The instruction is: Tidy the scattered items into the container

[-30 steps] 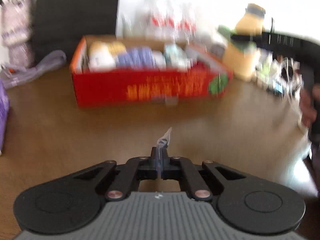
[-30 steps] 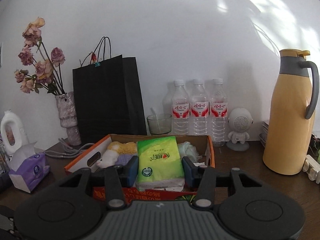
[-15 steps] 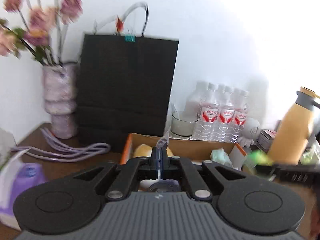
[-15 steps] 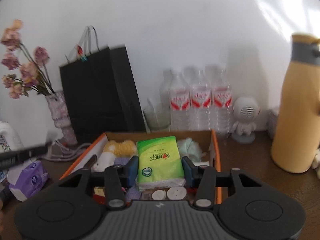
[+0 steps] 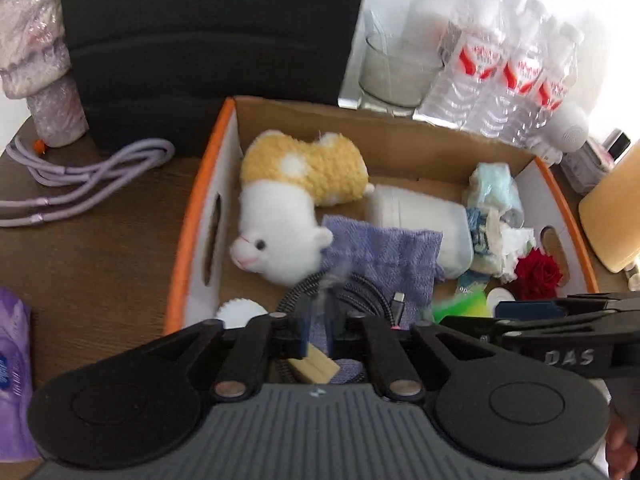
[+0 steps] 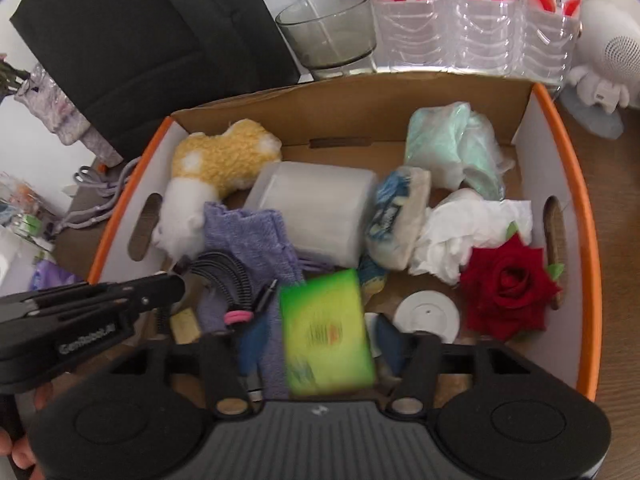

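The orange-rimmed cardboard box [image 5: 192,216] [image 6: 576,184] holds a plush alpaca [image 5: 296,200], a purple cloth [image 5: 380,248], a black cable [image 5: 360,296], a red rose [image 6: 508,288], crumpled tissue [image 6: 472,232] and more. My left gripper [image 5: 318,316] hovers over the box's near side, jaws slightly apart, with a thin clear wrapper [image 5: 332,280] blurred between them. My right gripper [image 6: 316,348] is over the box with its jaws spread wide; the green tissue pack [image 6: 326,332] sits blurred between them, free of the pads.
A black paper bag [image 5: 208,32], a glass [image 6: 328,28], three water bottles [image 6: 472,12] and a white speaker [image 6: 608,60] stand behind the box. A purple cord [image 5: 80,176] and vase [image 5: 44,56] are left, a yellow thermos [image 5: 616,208] right.
Both grippers have tipped down over the box. The right jaws have opened off the green tissue pack, which is dropping. The left jaws have parted slightly around the wrapper.
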`<state>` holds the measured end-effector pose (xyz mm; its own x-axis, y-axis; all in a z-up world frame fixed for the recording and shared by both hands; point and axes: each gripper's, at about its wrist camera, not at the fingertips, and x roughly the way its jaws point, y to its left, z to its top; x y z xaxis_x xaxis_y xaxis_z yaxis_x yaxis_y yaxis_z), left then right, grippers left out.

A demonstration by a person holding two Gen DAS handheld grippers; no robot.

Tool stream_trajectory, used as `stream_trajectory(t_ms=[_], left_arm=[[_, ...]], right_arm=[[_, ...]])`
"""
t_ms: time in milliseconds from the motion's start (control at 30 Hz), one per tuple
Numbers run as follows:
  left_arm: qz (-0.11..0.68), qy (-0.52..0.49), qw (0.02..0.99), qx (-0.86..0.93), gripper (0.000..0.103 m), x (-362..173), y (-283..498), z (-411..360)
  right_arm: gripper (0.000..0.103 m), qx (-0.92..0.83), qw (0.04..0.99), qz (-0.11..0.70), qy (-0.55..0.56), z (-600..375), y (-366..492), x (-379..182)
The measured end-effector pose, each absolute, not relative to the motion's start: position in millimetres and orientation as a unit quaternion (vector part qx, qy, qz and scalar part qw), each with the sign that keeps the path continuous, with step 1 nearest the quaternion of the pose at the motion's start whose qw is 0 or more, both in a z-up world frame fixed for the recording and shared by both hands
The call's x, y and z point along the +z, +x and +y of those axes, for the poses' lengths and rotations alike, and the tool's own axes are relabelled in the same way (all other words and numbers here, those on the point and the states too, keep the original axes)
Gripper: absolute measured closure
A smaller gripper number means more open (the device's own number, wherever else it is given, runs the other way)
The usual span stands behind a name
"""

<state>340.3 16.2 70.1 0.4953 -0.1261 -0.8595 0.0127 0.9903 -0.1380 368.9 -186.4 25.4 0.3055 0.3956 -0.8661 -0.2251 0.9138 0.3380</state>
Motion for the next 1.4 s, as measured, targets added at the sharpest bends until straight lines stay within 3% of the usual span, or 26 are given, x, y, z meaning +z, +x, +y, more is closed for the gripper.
stream_trajectory(t_ms=[33,100,167,233,300,533,633,733,767,800,1100,1267,1400], left_arm=[[0.506,-0.064,0.859,-0.044,0.067,74.9,343.5,20.6],[0.518,-0.077,0.851,-0.036,0.046,82.3,354.2,21.1],[0.532,-0.081,0.842,-0.024,0.043,89.6,358.3,21.6],[0.543,-0.072,0.836,-0.007,0.025,96.1,360.7,18.7],[0.548,-0.06,0.834,0.0,0.016,100.5,359.5,14.0],[0.52,-0.032,0.853,0.026,0.011,112.9,334.4,5.8],[0.372,-0.009,0.928,0.03,0.0,130.9,289.1,-7.1],[0.211,0.004,0.977,0.015,0.0,133.9,241.1,-13.0],[0.201,0.007,0.979,0.014,0.0,133.0,235.1,-14.2],[0.197,0.006,0.98,0.013,0.0,131.8,231.3,-14.6],[0.19,0.004,0.982,0.004,0.0,125.8,192.9,-16.7],[0.185,-0.003,0.983,0.008,0.0,105.6,89.1,-14.2],[0.163,-0.016,0.986,0.012,0.0,58.8,-26.1,1.1]], right_arm=[[0.026,0.191,0.808,0.551,0.08,-188.8,369.7,30.1],[0.018,0.17,0.821,0.54,0.075,-195.2,373.4,41.9],[0.017,0.147,0.825,0.542,0.065,-200.7,380.1,53.3],[0.015,0.121,0.822,0.554,0.049,-203.8,384.9,61.8],[0.014,0.087,0.812,0.576,0.023,-207.1,387.2,66.5],[0.014,0.058,0.825,0.562,0.016,-227.2,358.0,85.7],[0.014,0.08,0.886,0.455,0.038,-231.2,325.3,97.3],[0.01,0.115,0.954,0.272,0.044,-235.6,272.3,101.0],[0.002,0.123,0.963,0.235,0.043,-236.3,259.9,98.9],[0.0,0.127,0.967,0.218,0.043,-236.2,253.2,97.3],[0.001,0.102,0.974,0.199,0.022,-225.7,225.2,105.1],[0.001,0.08,0.979,0.189,0.019,-225.4,136.8,92.5],[0.0,0.106,0.975,0.192,0.034,-235.2,25.2,56.1]])
